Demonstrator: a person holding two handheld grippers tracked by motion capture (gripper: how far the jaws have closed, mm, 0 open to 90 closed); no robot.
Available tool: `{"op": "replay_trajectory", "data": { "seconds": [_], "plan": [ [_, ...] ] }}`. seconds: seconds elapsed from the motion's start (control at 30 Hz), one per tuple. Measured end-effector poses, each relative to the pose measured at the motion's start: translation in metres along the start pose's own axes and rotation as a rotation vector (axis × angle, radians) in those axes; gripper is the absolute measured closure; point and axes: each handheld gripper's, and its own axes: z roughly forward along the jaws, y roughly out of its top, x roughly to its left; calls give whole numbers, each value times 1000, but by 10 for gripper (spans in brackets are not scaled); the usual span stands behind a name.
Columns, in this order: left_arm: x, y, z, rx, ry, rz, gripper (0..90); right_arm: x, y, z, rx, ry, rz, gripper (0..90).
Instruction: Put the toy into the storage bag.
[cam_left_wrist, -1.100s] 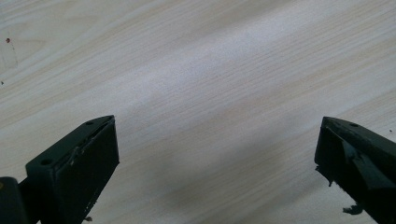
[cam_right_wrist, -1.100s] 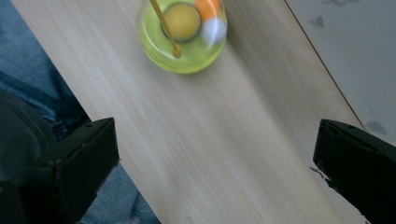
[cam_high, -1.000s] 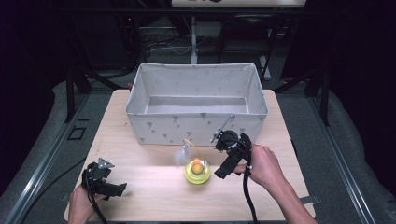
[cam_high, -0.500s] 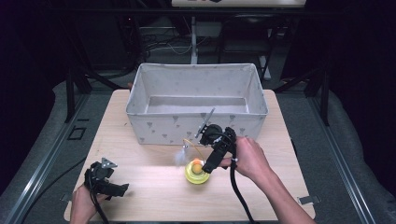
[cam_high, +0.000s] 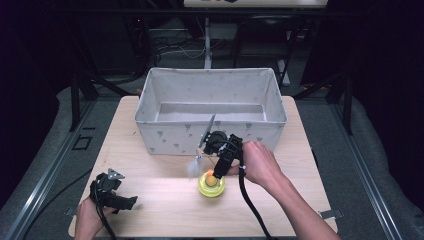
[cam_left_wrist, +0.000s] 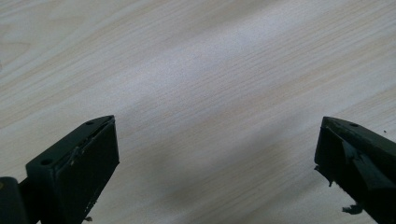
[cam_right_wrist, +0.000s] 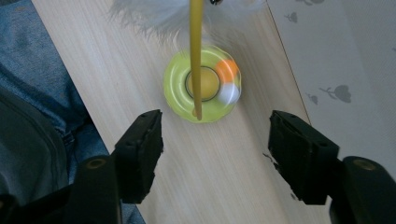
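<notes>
High view: glossy yellow ring-shaped cat toy (cam_high: 211, 184) near the pale woodgrain counter's (cam_high: 150, 200) front edge, before the fabric bin (cam_high: 210, 107), right hand-held gripper (cam_high: 216, 172) covering part; left hand-held gripper (cam_left_wrist: 217, 163) gaping, matte jaws cropped; right gripper view: jaws just narrowing, nothing between, feather tuft (cam_right_wrist: 159, 11) blurred, cut off.

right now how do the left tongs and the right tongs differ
The left tongs rest low at the near left corner of the table, over bare wood; the right tongs hover above the yellow-green ring toy in front of the fabric bin. The left tongs stand wide open; the right tongs have just been closing, with nothing pressed between their pads. Both are black two-jaw tongs, each held in a hand.
</notes>
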Motion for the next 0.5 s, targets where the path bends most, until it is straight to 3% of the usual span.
{"op": "replay_trajectory", "data": {
  "seconds": [0.13,0.5],
  "plan": [
    [-2,0,0,0,1,0,0,2,6,0,11,-8,-15,487],
    [0,0,0,7,-1,0,0,6,17,10,68,-4,-56,701]
  ]
}}
